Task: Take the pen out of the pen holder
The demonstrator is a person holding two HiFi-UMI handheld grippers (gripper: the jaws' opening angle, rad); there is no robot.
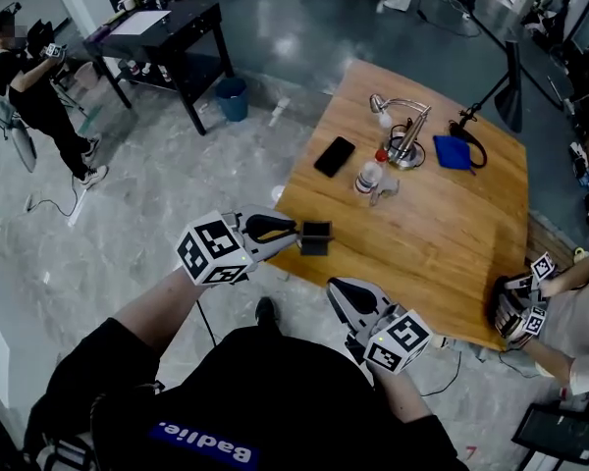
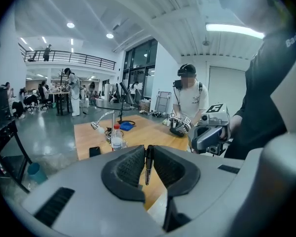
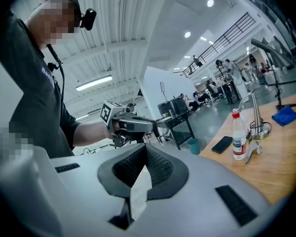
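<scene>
A black pen (image 2: 147,163) stands upright, pinched between the pads of my left gripper (image 2: 147,158), which is shut on it. In the head view the left gripper (image 1: 314,235) hangs over the near left edge of the wooden table (image 1: 442,234), well away from the wire pen holder (image 1: 404,150) at the far side. My right gripper (image 1: 340,292) sits lower, off the table's near edge. Its jaws meet at the tips (image 3: 145,154), and I see nothing held in them. The pen holder (image 3: 259,128) also shows beside a bottle in the right gripper view.
On the table stand a red-capped bottle (image 1: 369,177), a desk lamp (image 1: 383,106), a black phone (image 1: 334,156) and a blue cloth (image 1: 453,152). Another person's hands with grippers (image 1: 520,307) rest at the table's right edge. A black bench (image 1: 162,32) stands far left.
</scene>
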